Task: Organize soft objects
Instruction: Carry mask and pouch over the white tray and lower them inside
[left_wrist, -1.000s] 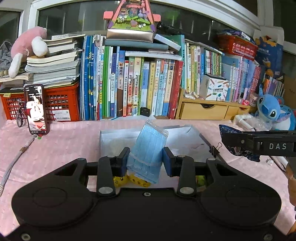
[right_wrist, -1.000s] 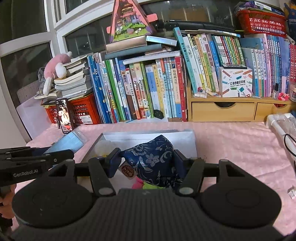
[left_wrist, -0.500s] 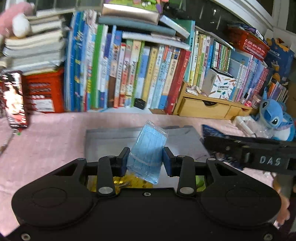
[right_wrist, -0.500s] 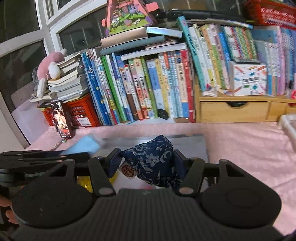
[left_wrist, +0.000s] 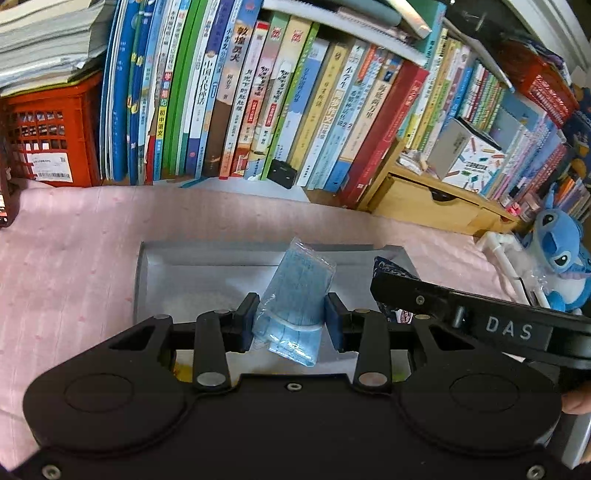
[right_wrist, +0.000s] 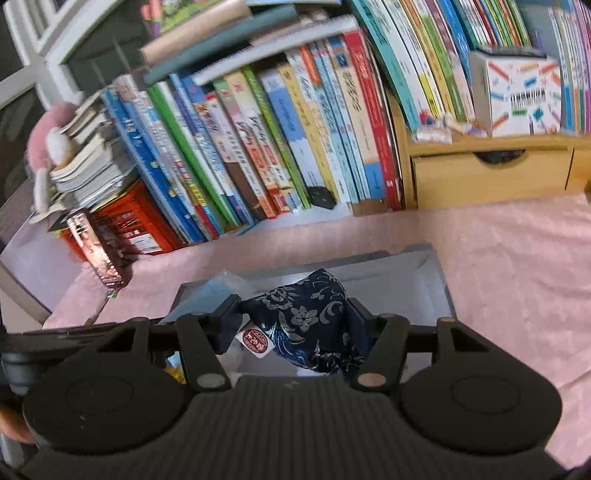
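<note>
My left gripper (left_wrist: 291, 317) is shut on a clear packet of blue face masks (left_wrist: 299, 295), held tilted above the open grey box (left_wrist: 147, 266) on the pink cloth. My right gripper (right_wrist: 295, 314) is shut on a dark blue floral fabric pouch (right_wrist: 310, 325) with a round red label, also over the grey box (right_wrist: 436, 273). In the left wrist view the right gripper's black body crosses the right side, with the pouch's edge (left_wrist: 388, 271) showing behind it. Something yellow lies in the box under the left gripper, mostly hidden.
A long row of upright books (left_wrist: 258, 103) lines the back. A red crate (left_wrist: 48, 140) under stacked books stands at the left, a wooden drawer unit (left_wrist: 424, 199) at the right, and a blue plush toy (left_wrist: 561, 258) at the far right. A phone (right_wrist: 96, 254) leans by the crate.
Both grippers have moved forward and tipped downward over the grey box, carrying the mask packet and the pouch. The bookshelf now looms closer. Neither grip has altered.
</note>
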